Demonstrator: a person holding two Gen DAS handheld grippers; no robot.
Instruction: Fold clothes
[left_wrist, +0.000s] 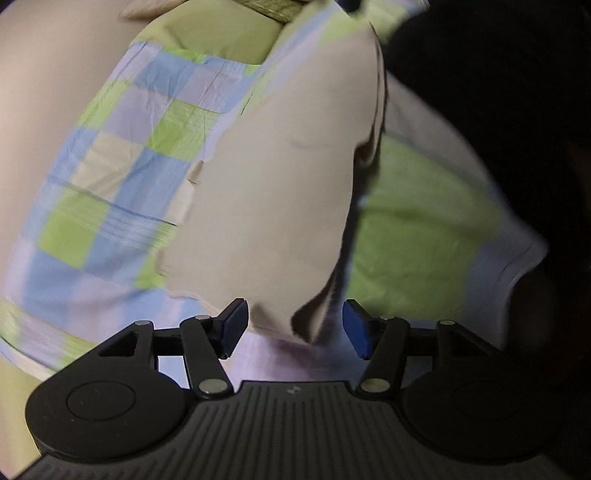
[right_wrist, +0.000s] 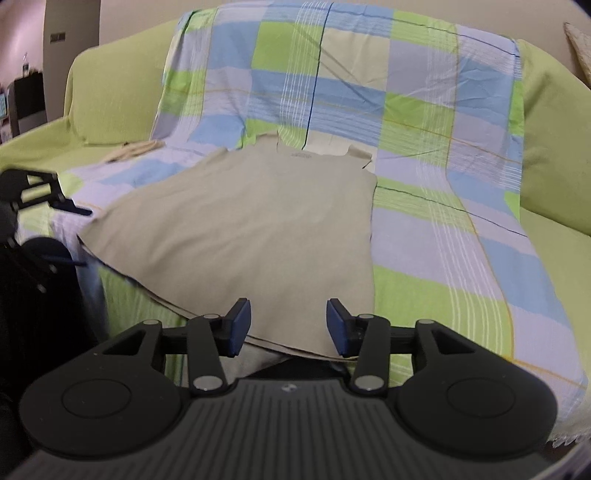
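Observation:
A beige t-shirt lies spread flat on a checked blue, green and lilac sheet that covers a green sofa. Its neck points to the sofa back and its hem hangs at the seat's front edge. My right gripper is open, its blue pads on either side of the hem's middle. My left gripper is open at the shirt's left hem corner, with cloth lying between the pads. The left gripper also shows in the right wrist view at the shirt's left edge.
The green sofa has a backrest and armrests around the sheet. A second pale garment lies at the seat's back left. Dark space lies below the seat's front edge. A room with furniture shows at the far left.

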